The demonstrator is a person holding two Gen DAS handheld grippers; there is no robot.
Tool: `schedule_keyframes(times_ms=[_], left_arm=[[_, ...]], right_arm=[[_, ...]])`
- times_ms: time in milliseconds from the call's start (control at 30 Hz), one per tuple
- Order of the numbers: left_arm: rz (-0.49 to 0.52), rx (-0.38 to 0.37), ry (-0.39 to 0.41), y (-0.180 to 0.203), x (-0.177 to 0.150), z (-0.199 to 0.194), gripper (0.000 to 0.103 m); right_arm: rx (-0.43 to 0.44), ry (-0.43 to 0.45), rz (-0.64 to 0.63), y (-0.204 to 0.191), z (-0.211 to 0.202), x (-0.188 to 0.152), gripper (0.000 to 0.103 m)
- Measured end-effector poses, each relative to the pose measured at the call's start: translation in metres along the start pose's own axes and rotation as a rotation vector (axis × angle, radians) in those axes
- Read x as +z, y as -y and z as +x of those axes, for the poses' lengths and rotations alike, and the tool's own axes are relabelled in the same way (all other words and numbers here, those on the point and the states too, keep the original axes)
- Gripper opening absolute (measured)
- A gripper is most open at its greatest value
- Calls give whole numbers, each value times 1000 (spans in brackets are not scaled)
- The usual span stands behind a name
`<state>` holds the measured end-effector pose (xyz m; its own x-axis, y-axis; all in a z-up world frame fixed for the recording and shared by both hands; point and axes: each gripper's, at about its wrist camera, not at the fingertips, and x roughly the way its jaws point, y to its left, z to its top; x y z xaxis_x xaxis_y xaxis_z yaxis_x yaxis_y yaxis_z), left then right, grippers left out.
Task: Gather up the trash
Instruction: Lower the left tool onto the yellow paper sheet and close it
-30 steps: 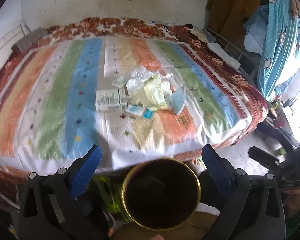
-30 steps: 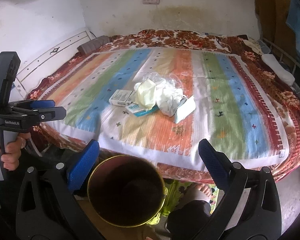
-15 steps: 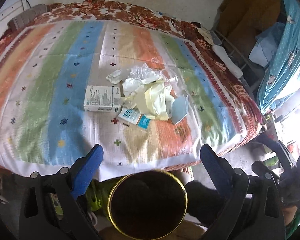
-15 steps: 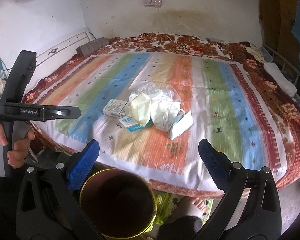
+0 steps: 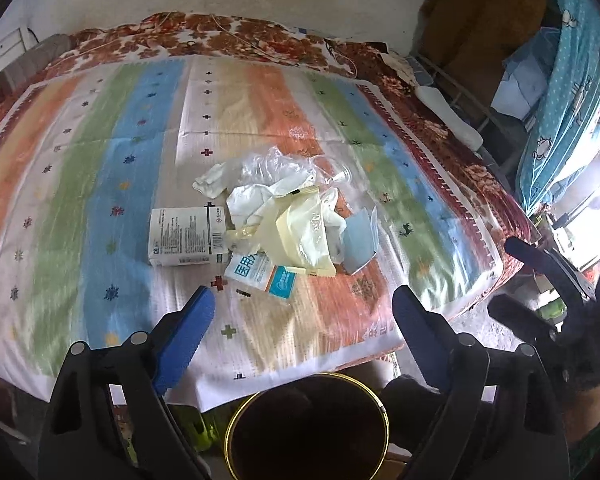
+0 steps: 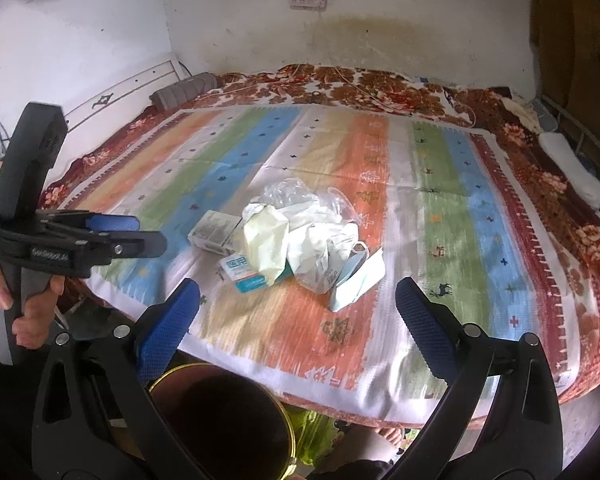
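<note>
One trash heap lies mid-bed on the striped bedspread: one white box with its long axis crosswise, one blue-white packet, one mask, crumpled wrappers. One gold-rimmed bin stands below. Left gripper is spread, its jaws just closing slightly around nothing; right gripper is spread, empty.

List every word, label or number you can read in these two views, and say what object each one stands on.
"医用": on the blue and white packet at the near edge of the trash pile.
Maker's mark on the left tool: too blurred to read.
Print on the white box: too small to read.
Print on the crumpled white wrapper: too small to read.
</note>
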<state>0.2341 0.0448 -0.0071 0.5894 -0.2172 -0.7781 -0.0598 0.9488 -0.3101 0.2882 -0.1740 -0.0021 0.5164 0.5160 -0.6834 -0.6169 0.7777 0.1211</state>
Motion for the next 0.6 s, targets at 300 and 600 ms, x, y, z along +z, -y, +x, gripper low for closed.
schedule_keyframes(times_ms=[300,600], left_arm=[[54,64,-8,1,7,25,85],[29,85,-22,-7,15,47,84]], right_arm=[[51,-8,64,31,35,14,93],[98,-14,95,45,71,35,93]])
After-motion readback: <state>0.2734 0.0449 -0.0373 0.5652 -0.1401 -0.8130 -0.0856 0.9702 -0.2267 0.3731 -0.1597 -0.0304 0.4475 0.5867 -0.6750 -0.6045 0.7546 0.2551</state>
